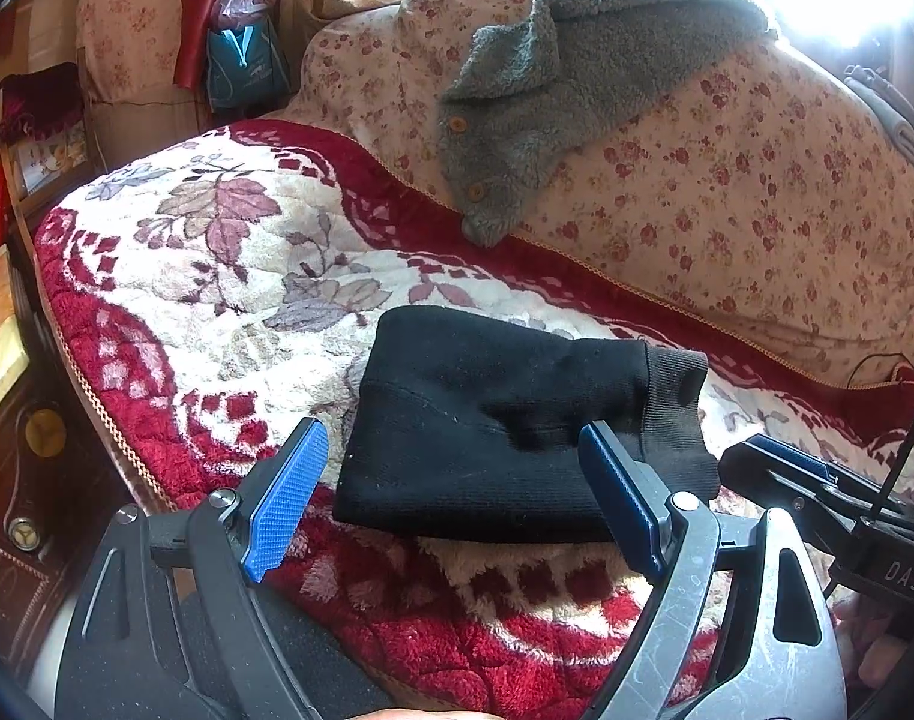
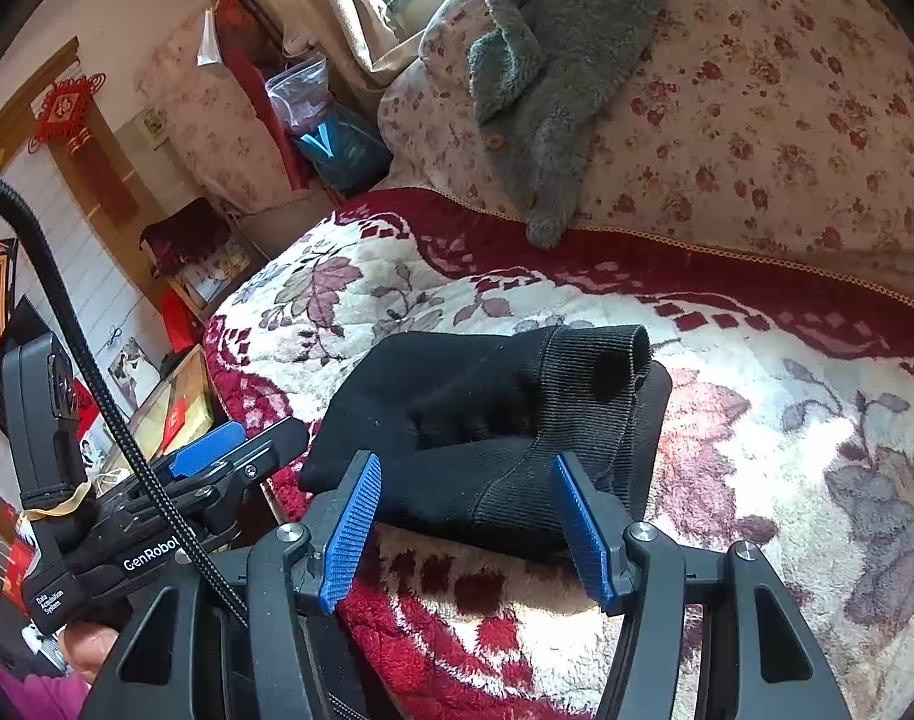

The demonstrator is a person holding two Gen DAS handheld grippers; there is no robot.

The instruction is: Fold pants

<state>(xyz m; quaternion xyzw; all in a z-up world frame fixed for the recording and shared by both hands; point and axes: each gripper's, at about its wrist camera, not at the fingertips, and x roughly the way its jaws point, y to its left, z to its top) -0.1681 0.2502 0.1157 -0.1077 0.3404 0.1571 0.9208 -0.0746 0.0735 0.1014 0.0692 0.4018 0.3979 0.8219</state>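
The black pants [image 1: 493,420] lie folded into a compact bundle on the red and cream floral blanket [image 1: 216,276], ribbed cuff [image 1: 676,396] at the right end. My left gripper [image 1: 457,498] is open, its blue pads [image 1: 288,498] standing on either side of the bundle's near edge without pressing it. In the right wrist view the same pants [image 2: 487,420] lie just ahead of my right gripper [image 2: 469,528], which is open too, with the near fold between its pads [image 2: 351,531]. Each gripper shows in the other's view: right gripper [image 1: 805,468], left gripper [image 2: 216,444].
A grey fleece jacket [image 1: 553,90] with buttons is draped over a floral quilt roll [image 1: 757,198] behind the pants. The bed's edge [image 1: 96,396] drops off at the left, next to dark wooden furniture [image 1: 30,480]. Bags [image 1: 246,54] stand in the far corner.
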